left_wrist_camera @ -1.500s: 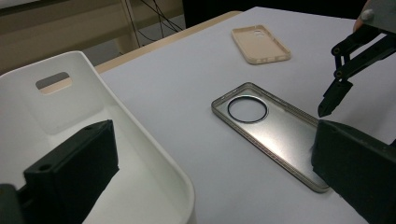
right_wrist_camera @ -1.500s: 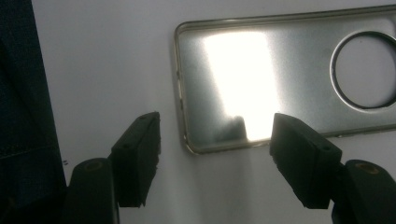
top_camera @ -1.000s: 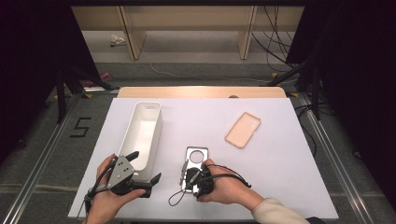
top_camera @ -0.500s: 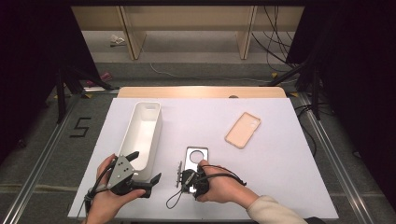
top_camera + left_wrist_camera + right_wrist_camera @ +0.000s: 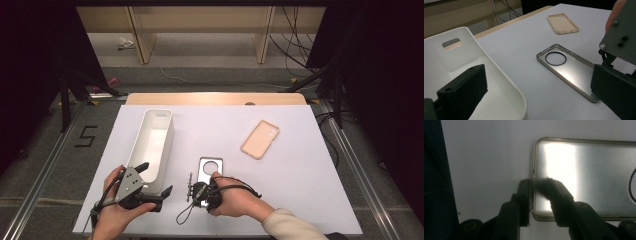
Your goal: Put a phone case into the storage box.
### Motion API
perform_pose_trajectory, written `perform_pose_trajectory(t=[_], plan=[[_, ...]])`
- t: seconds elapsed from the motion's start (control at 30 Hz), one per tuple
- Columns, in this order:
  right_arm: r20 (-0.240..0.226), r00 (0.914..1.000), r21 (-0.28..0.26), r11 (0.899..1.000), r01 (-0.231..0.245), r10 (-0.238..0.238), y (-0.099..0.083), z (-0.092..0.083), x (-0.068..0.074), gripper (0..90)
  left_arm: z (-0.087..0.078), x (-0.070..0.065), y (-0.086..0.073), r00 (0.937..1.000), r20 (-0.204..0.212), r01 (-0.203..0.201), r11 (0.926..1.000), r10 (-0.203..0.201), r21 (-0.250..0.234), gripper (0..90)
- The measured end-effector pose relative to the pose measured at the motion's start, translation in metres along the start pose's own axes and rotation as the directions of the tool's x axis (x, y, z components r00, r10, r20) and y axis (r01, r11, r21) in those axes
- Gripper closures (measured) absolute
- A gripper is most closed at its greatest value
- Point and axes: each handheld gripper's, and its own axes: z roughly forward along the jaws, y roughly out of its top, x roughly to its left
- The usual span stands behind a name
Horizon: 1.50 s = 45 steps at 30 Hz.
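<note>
Right gripper [image 5: 534, 195] set at near end of clear case [image 5: 586, 180], 1 jaw either side of rim; jaws just been closing, grip not yet confirmed. Left gripper [image 5: 152, 180] held released astride near wall of white bin [image 5: 152, 145]. Clear case laid flat on tabletop [image 5: 300, 165], right of bin. Beige case [image 5: 260, 139] lying farther off, well apart.

2 black claws, grey 3-cornered plate [image 5: 129, 179], trailing black cables, cream sleeve [image 5: 290, 226].
</note>
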Motion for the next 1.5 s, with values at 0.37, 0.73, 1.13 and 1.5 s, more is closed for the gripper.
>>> perform_pose_trajectory(t=[0.37,0.73,1.13,1.5], plan=[[-0.007,1.0,0.005,1.0,0.007,-0.007,0.002,0.0,0.002,81.8,0.0,0.0,0.0,1.0,0.001,0.001,1.0,-0.001,-0.002,0.4],[-0.003,0.9994,0.011,0.999,0.035,-0.035,0.002,0.0,0.005,88.2,-0.001,0.0,0.0,1.0,0.002,0.0,1.0,0.0,-0.002,0.4],[0.001,0.9989,0.012,0.999,0.046,-0.046,-0.001,-0.004,0.006,88.8,-0.001,0.0,0.0,1.0,0.003,0.0,1.0,0.0,-0.001,0.4],[0.016,0.9994,-0.074,0.997,0.033,-0.032,-0.012,-0.019,0.003,89.0,-0.001,0.0,0.0,1.0,-0.001,-0.001,1.0,0.001,0.003,0.7]])
